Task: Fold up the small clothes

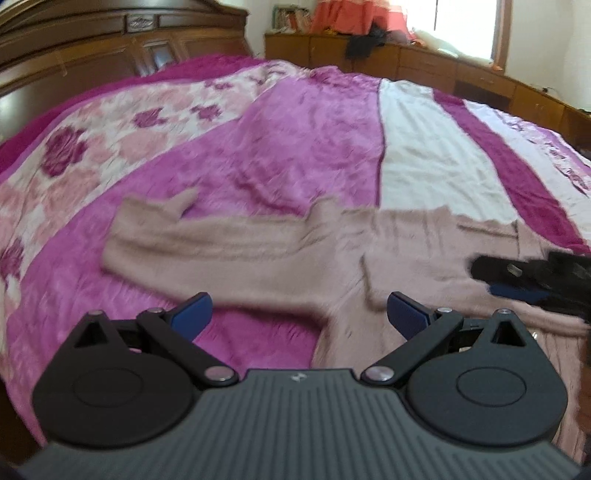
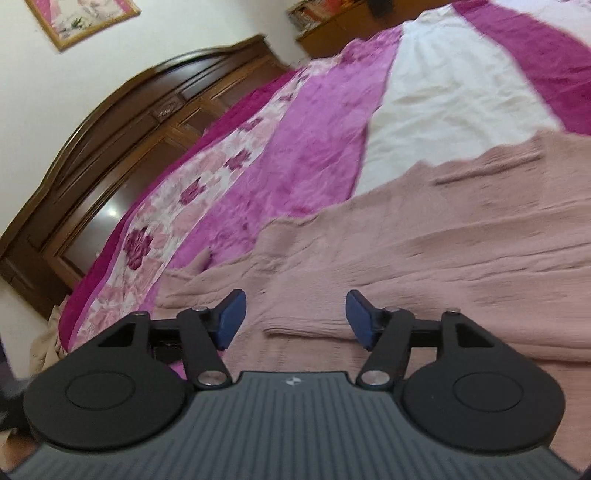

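Dusty-pink knit, a small sweater point(image 1: 332, 251) lies spread flat on the bed, on a bedspread point(image 1: 288, 147) striped in magenta, white and a pale floral band. In the left wrist view, going from the left: the floral band point(image 1: 96, 147) runs along the bedspread's left side toward the dark wooden headboard point(image 1: 92, 48); next comes the sweater's long sleeve point(image 1: 192, 247), stretched out sideways over the magenta stripe with its cuff end nearest the floral band; then the sweater's body, which covers the bedspread's near right part and reaches over the foot of the white stripe point(image 1: 424, 155). The left gripper point(image 1: 299, 317) hovers low over the spot where sleeve meets body, its blue-padded fingers spread wide apart and holding nothing. At the far right edge of this view the right gripper point(image 1: 517, 280) appears as a blurred dark shape with blue pads, over the sweater's body.

In the right wrist view the scene is tilted: the headboard point(image 2: 110, 147) and a framed picture point(image 2: 81, 18) on the wall stand at the left, the bedspread's stripes point(image 2: 314, 129) run up the middle, and the sweater point(image 2: 424, 258) fills the right and lower part. The right gripper point(image 2: 295, 319) hangs just above the knit, fingers parted and empty; whether the pads touch the fabric cannot be told. Both views are motion-blurred.
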`<action>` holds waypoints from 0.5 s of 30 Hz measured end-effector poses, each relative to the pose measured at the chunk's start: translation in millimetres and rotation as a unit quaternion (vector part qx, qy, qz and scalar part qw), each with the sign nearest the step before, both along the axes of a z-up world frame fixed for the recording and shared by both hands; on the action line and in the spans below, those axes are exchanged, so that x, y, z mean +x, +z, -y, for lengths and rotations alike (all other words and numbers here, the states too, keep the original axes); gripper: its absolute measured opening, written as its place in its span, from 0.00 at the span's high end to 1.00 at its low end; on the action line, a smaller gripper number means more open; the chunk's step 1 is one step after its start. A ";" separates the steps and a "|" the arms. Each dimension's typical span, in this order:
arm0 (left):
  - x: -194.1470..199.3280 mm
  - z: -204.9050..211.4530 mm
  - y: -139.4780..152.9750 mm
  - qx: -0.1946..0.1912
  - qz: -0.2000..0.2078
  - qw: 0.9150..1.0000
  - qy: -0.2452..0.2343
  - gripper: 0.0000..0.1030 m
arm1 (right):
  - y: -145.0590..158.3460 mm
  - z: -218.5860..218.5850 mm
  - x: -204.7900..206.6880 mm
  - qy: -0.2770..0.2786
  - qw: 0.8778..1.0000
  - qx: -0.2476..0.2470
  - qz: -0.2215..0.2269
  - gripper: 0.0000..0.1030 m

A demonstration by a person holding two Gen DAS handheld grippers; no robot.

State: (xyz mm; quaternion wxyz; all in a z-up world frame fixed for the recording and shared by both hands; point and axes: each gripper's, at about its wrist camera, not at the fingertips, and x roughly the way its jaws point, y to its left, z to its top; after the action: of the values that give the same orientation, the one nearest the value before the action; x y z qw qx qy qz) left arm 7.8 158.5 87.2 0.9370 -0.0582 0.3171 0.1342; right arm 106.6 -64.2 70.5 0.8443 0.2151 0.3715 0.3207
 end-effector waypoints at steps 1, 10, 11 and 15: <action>5.3 2.1 0.5 0.001 0.003 1.000 -0.006 0.01 | 1.6 14.4 -2.1 -0.013 1.000 -0.003 0.002 0.34; 66.7 15.7 -16.0 -0.040 -0.006 0.998 -0.050 0.11 | 4.4 143.5 -10.6 -0.140 0.988 -0.062 0.008 0.34; 73.7 17.2 -19.7 -0.039 -0.012 0.998 -0.051 0.18 | 3.5 158.9 -8.5 -0.160 0.985 -0.069 0.008 0.34; 93.1 21.6 -34.2 -0.038 -0.018 0.998 -0.054 0.27 | -3.7 206.5 5.8 -0.224 0.969 -0.099 0.012 0.34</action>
State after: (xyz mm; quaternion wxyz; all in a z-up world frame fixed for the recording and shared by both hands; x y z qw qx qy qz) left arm 101.0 137.0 53.0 0.9342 -0.0735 0.3417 0.0720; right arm 112.5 -270.7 66.8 0.9162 0.2041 0.3334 0.0877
